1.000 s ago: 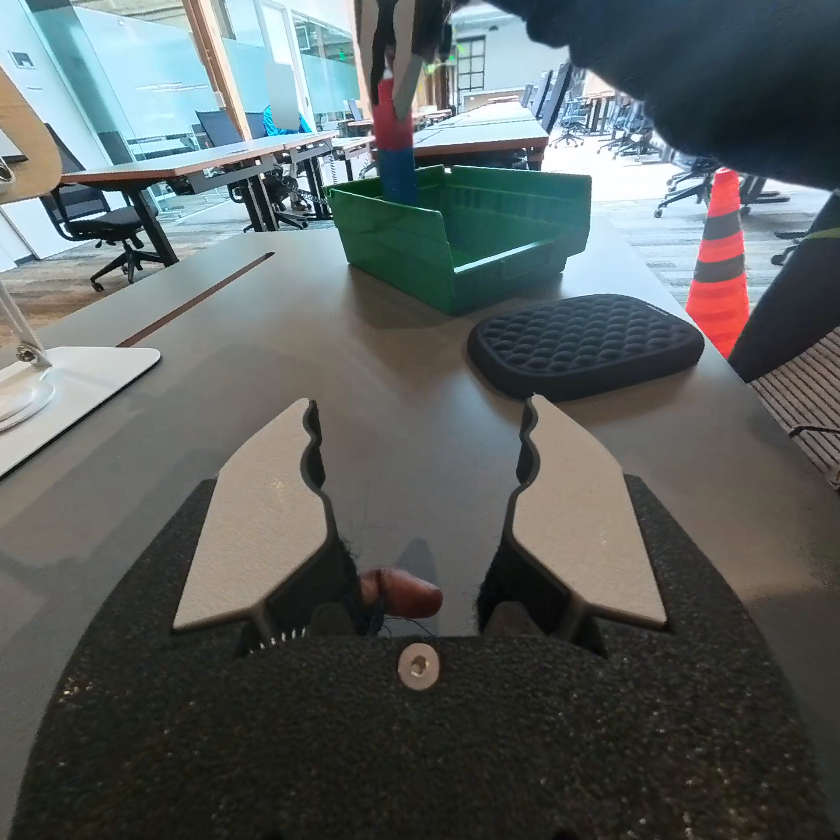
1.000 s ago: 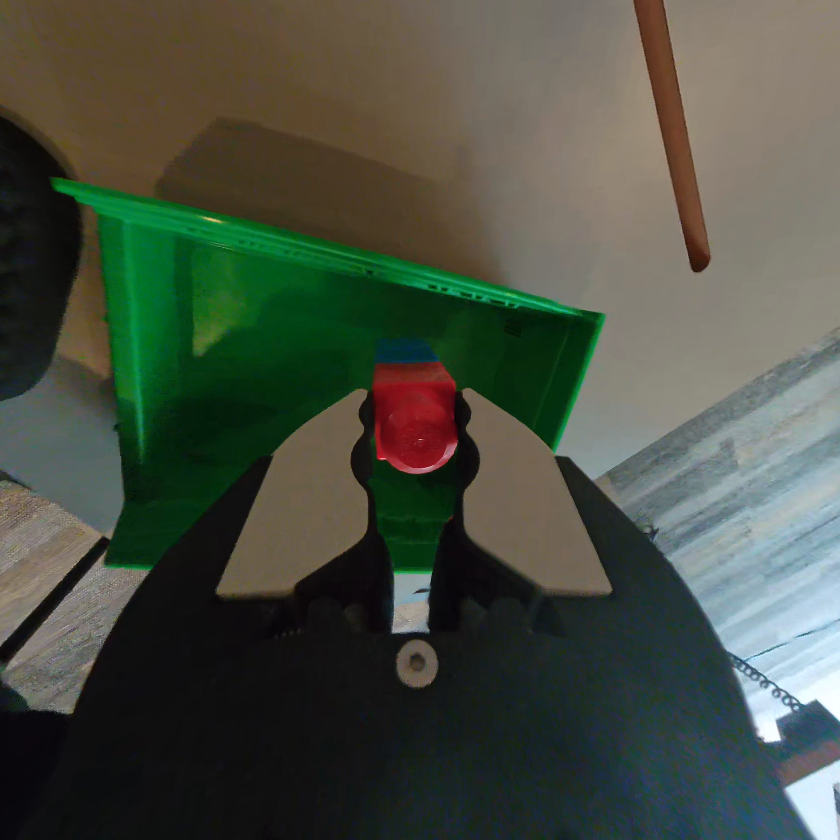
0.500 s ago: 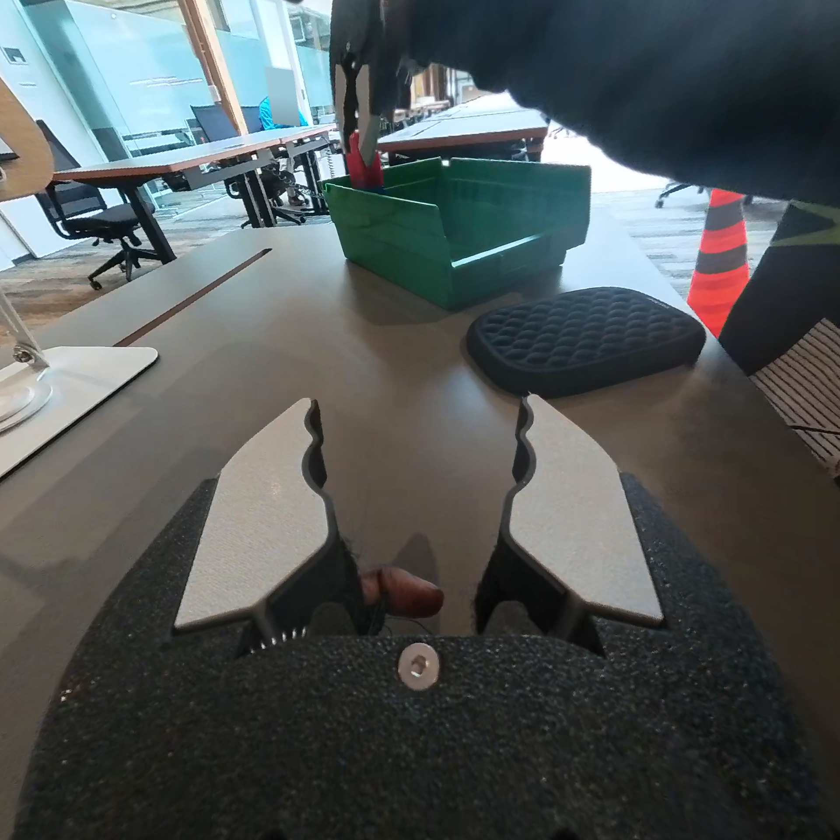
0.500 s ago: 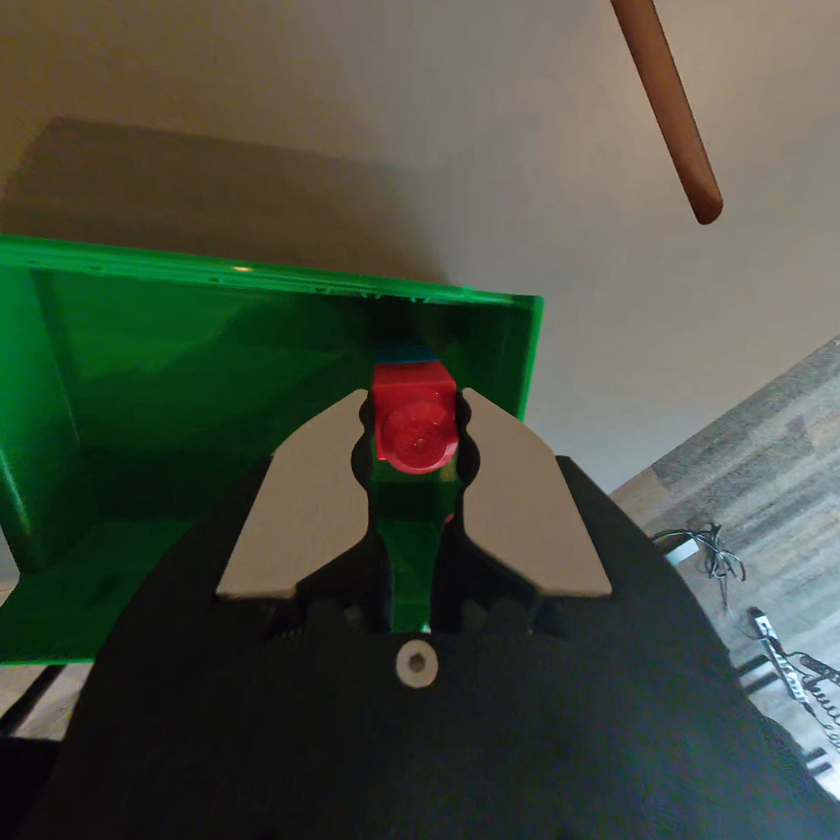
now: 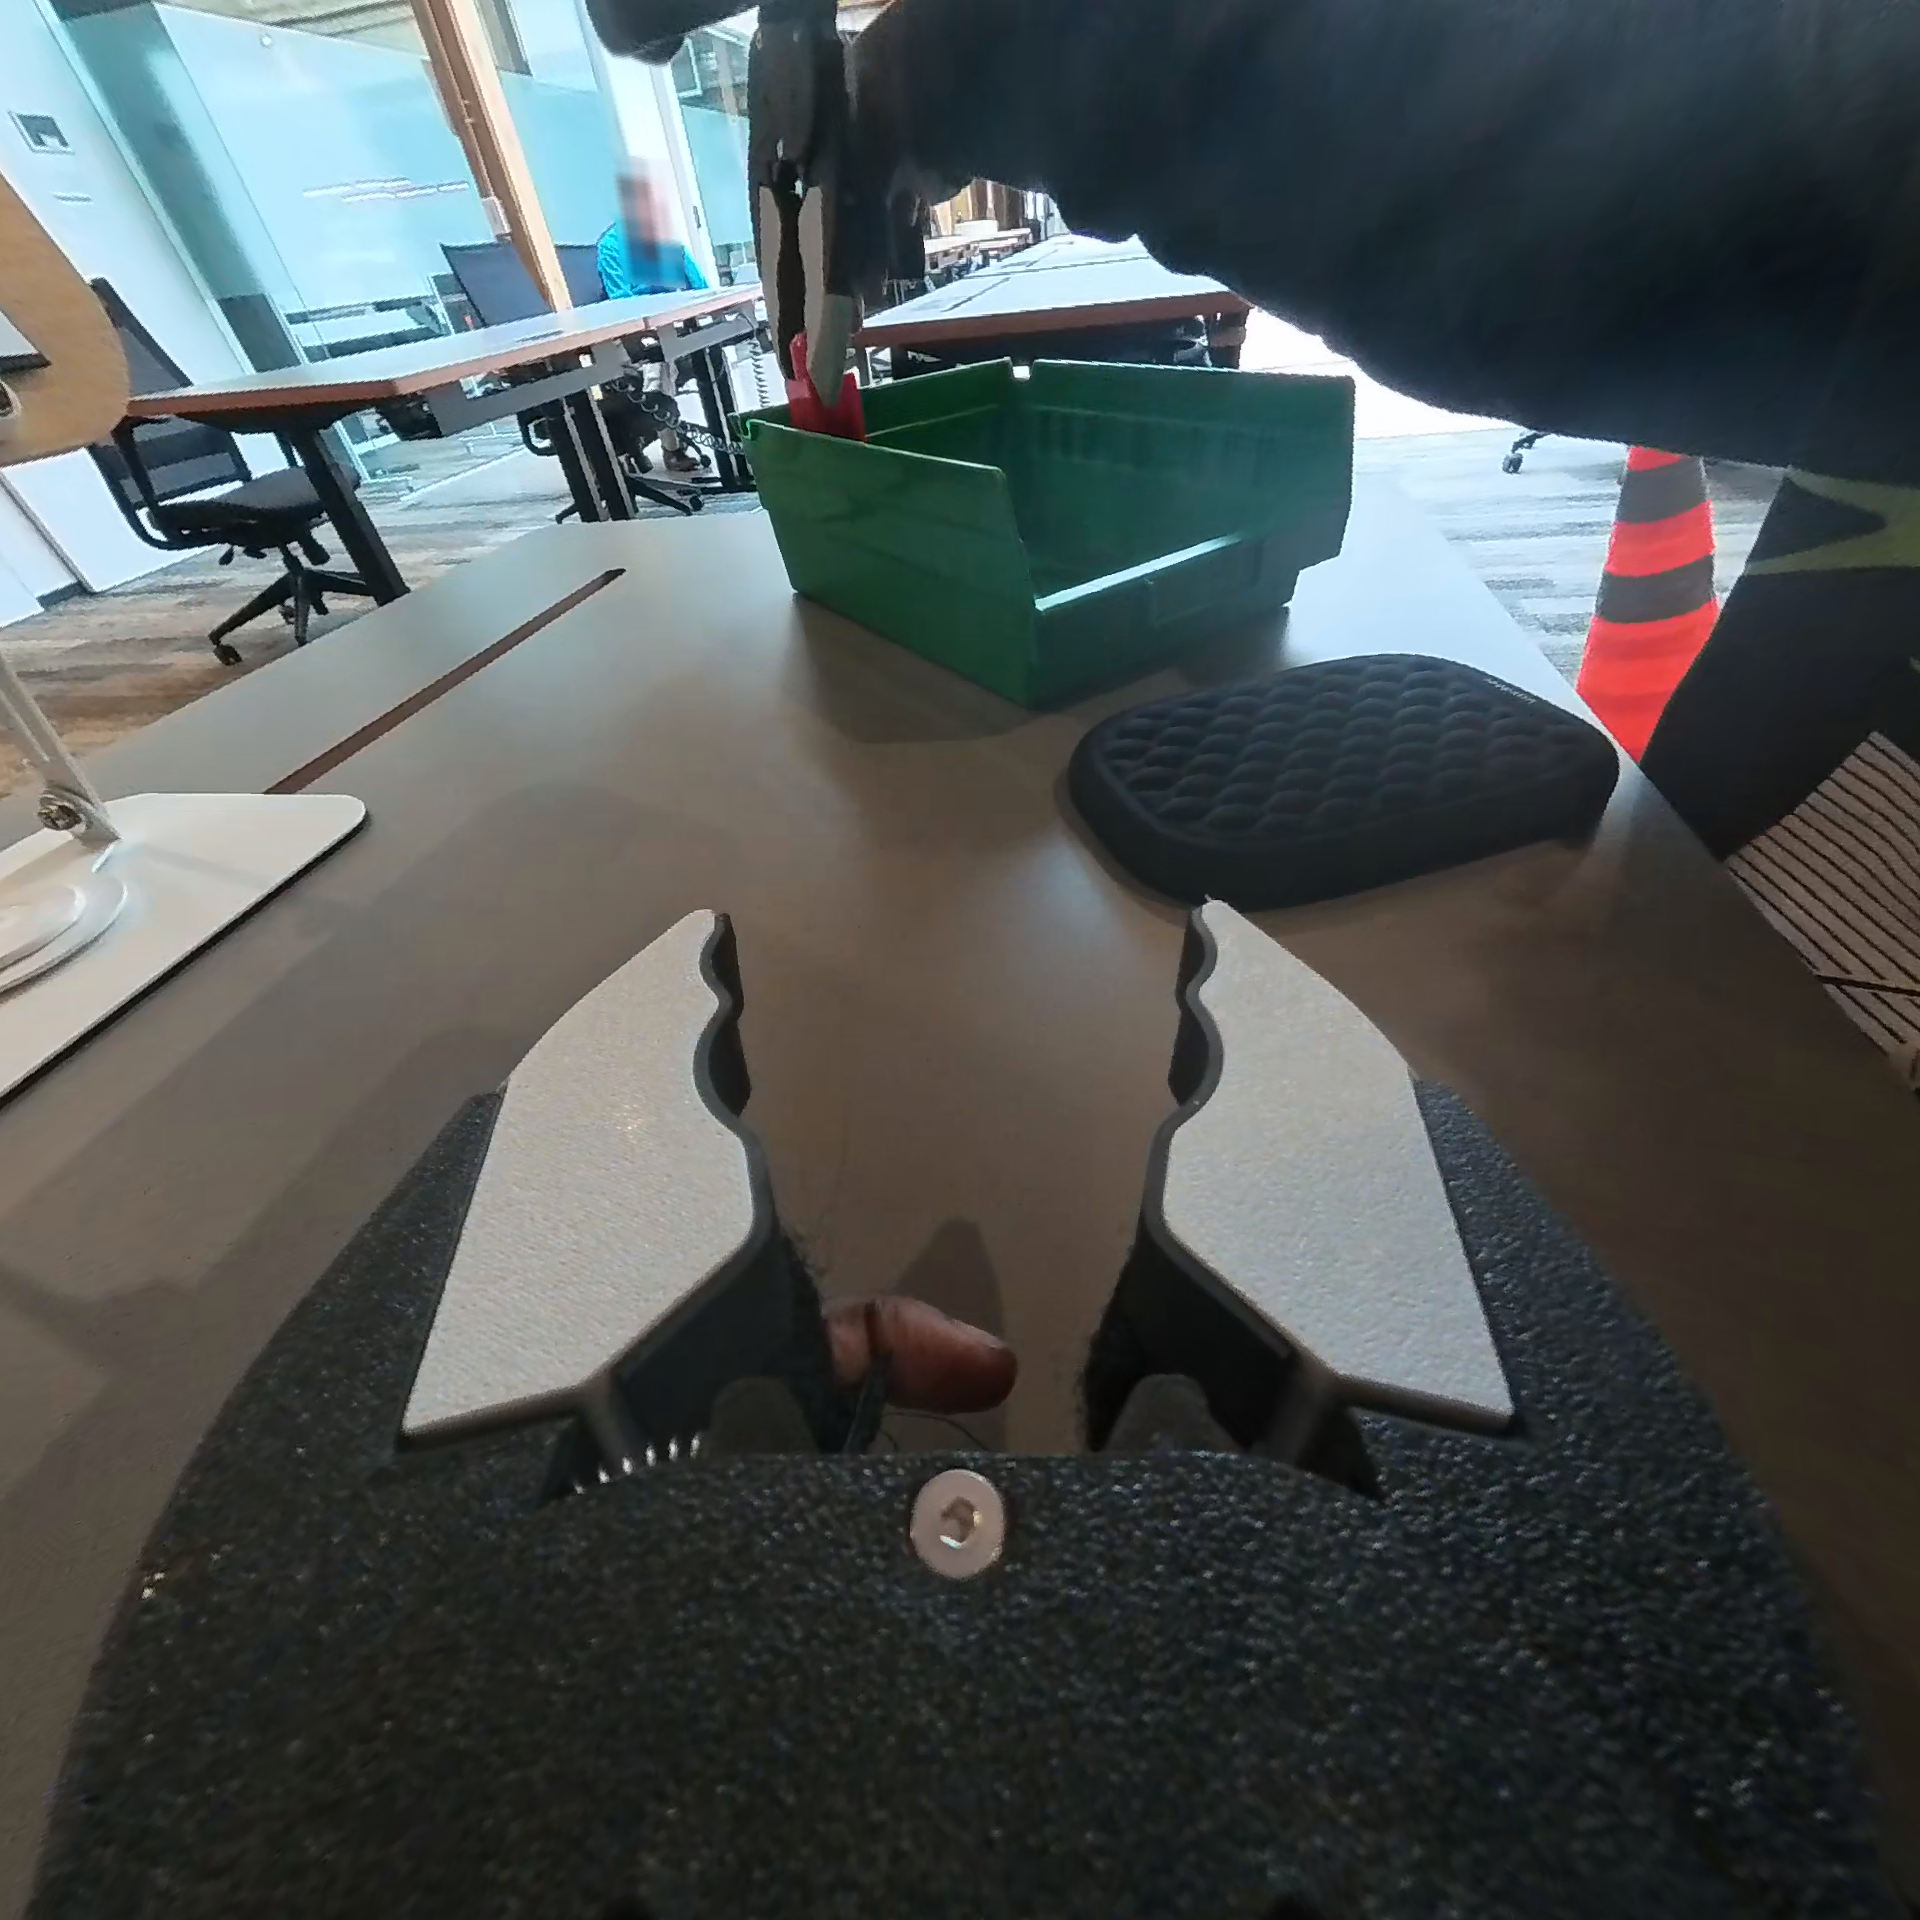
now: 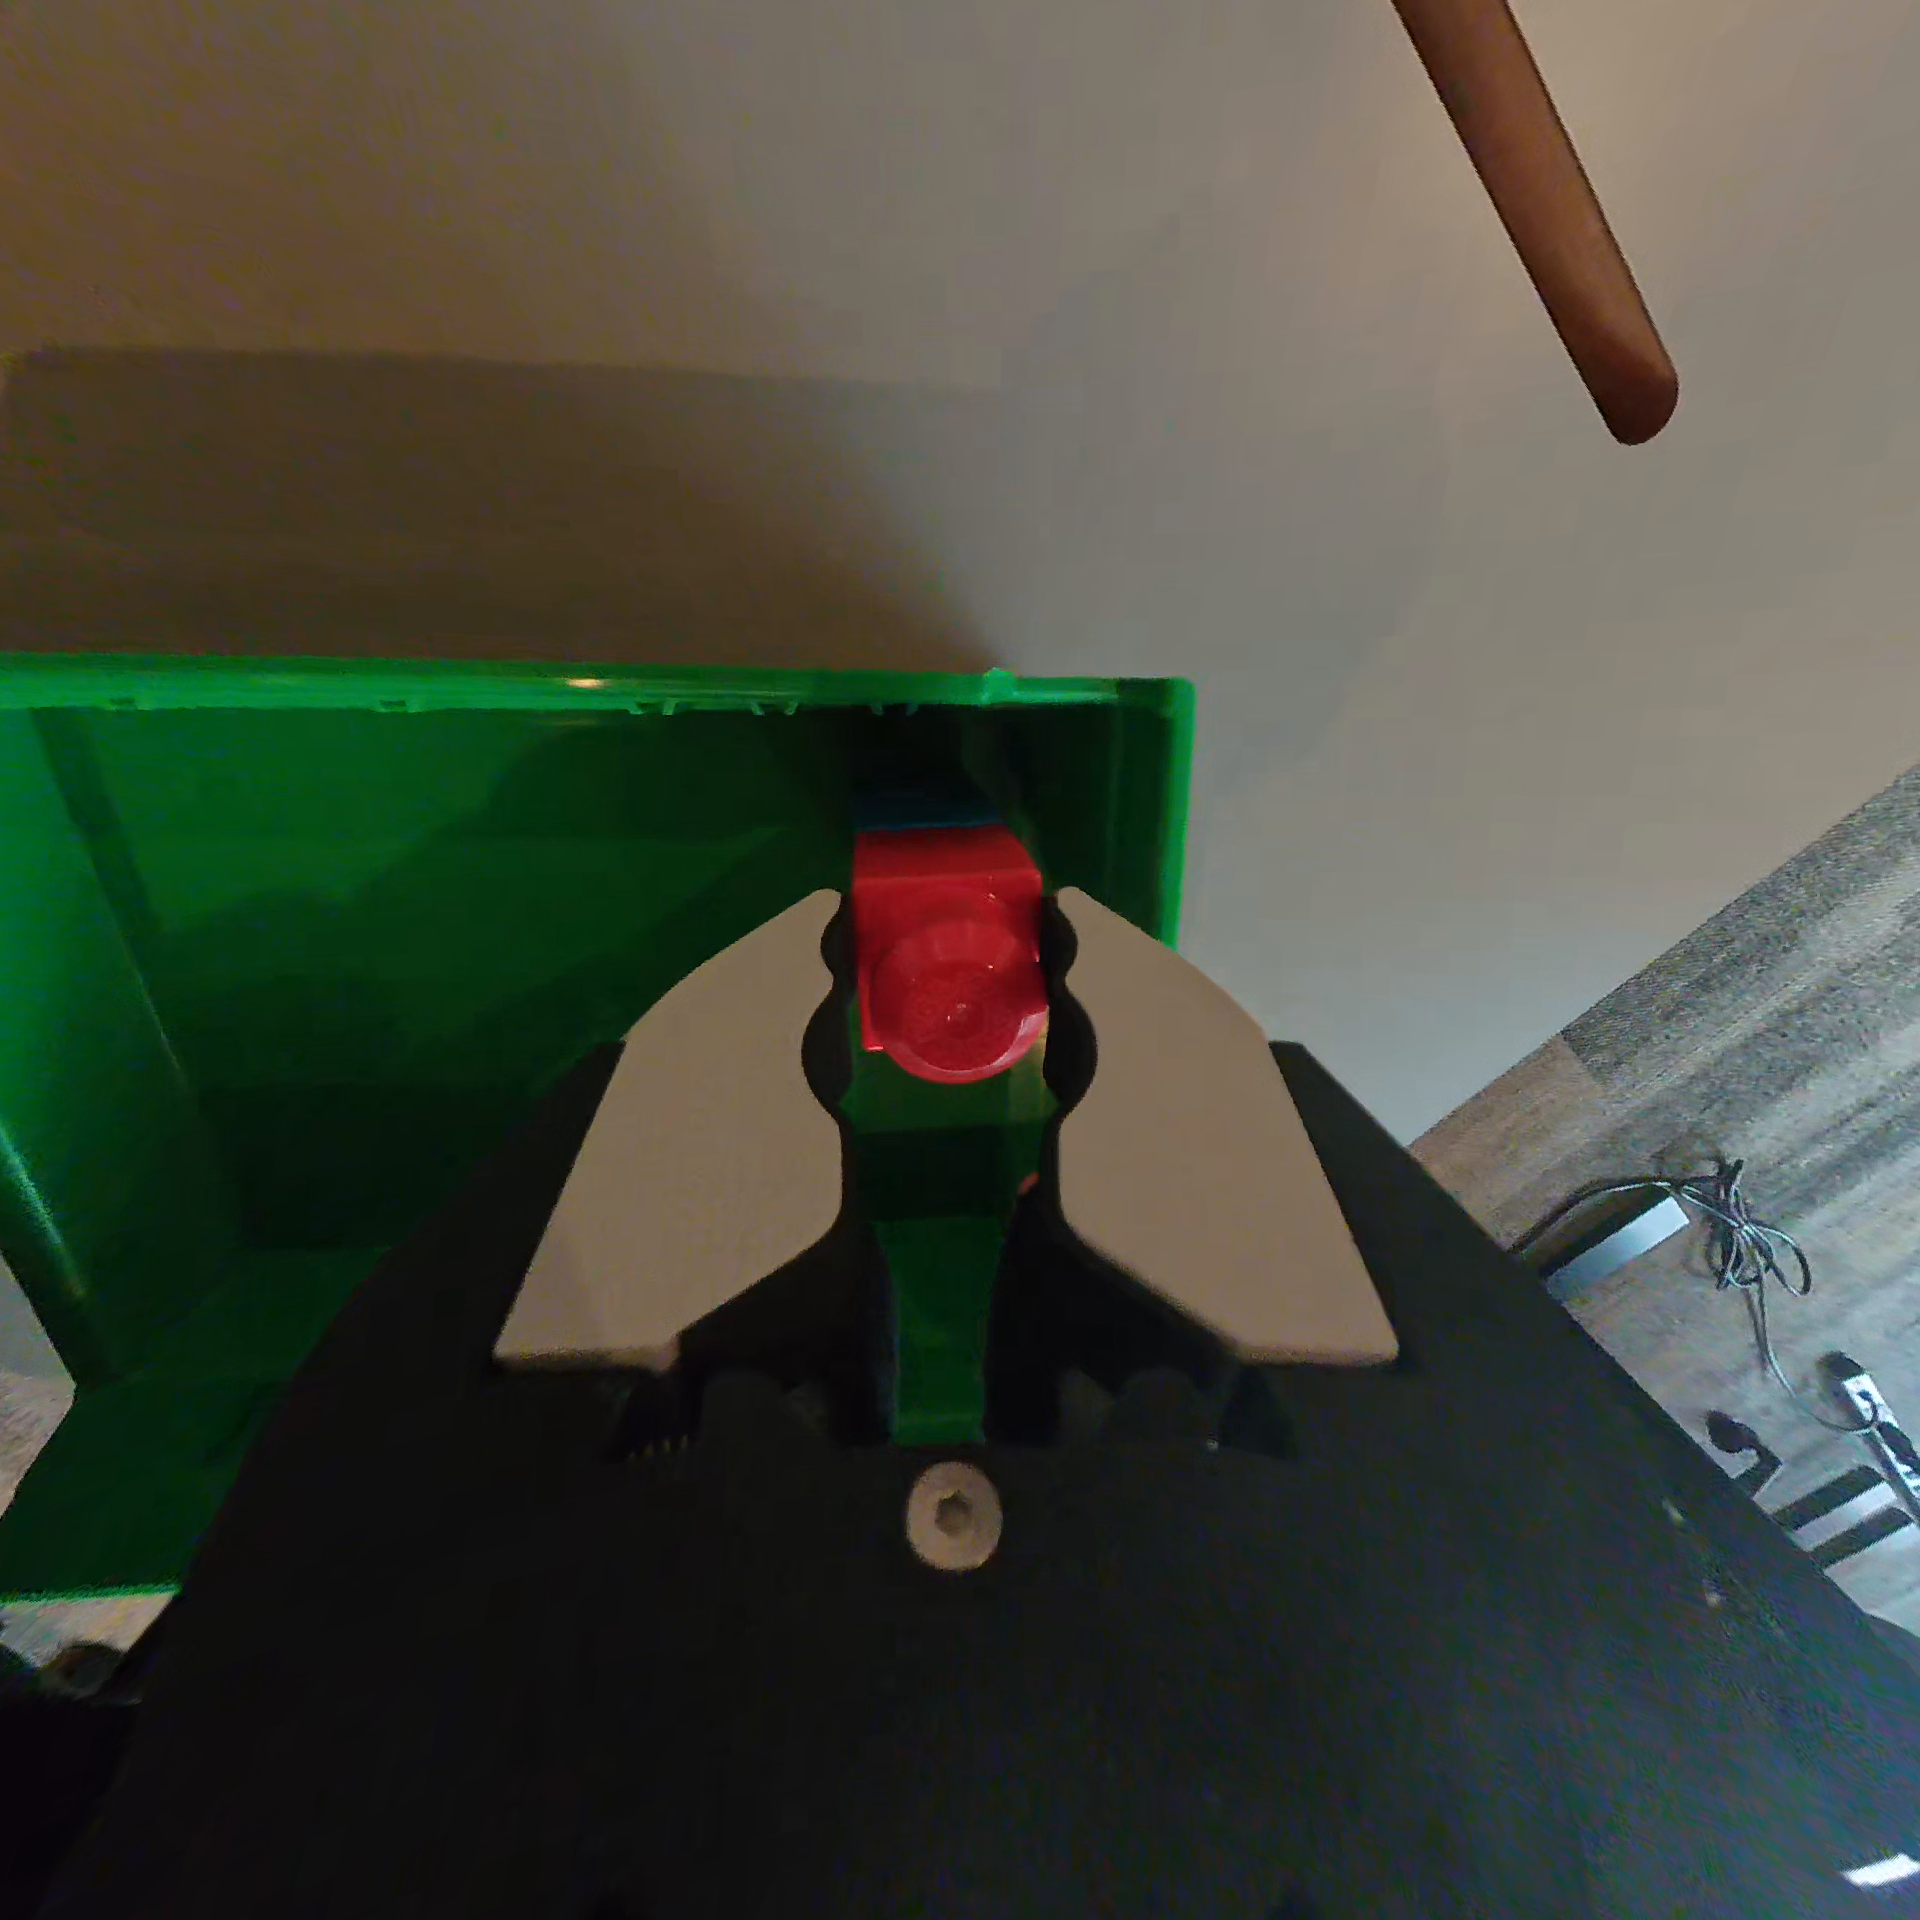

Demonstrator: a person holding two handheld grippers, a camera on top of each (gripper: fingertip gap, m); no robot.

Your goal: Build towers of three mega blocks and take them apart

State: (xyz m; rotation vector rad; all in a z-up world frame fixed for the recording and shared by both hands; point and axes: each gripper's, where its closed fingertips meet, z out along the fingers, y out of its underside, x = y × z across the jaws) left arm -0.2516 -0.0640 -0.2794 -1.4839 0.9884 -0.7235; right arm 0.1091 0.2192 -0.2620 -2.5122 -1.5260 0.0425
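Note:
My right gripper [image 6: 945, 956] is shut on a block tower: a red block [image 6: 940, 935] on top, a blue block [image 6: 920, 808] under it. It holds the tower low inside the far right corner of the green bin [image 6: 416, 935]. In the left wrist view the right gripper [image 5: 816, 343] reaches down at the bin's far left corner, with only the red block [image 5: 831, 410] showing above the green bin [image 5: 914, 540]. My left gripper [image 5: 956, 1029] is open and empty, low over the grey table [image 5: 727, 831].
A black dimpled pad [image 5: 1340, 769] lies right of the bin. A white stand base [image 5: 156, 883] sits at the table's left edge. A brown slot strip [image 6: 1538, 218] runs along the table. An orange cone [image 5: 1652, 592] stands on the floor at right. The left gripper's tips are roughly 45 centimeters from the right gripper's.
My right gripper has lowered the tower into the bin and moved it toward the bin's corner. The blue block has sunk below the rim. The left gripper has stayed put and open.

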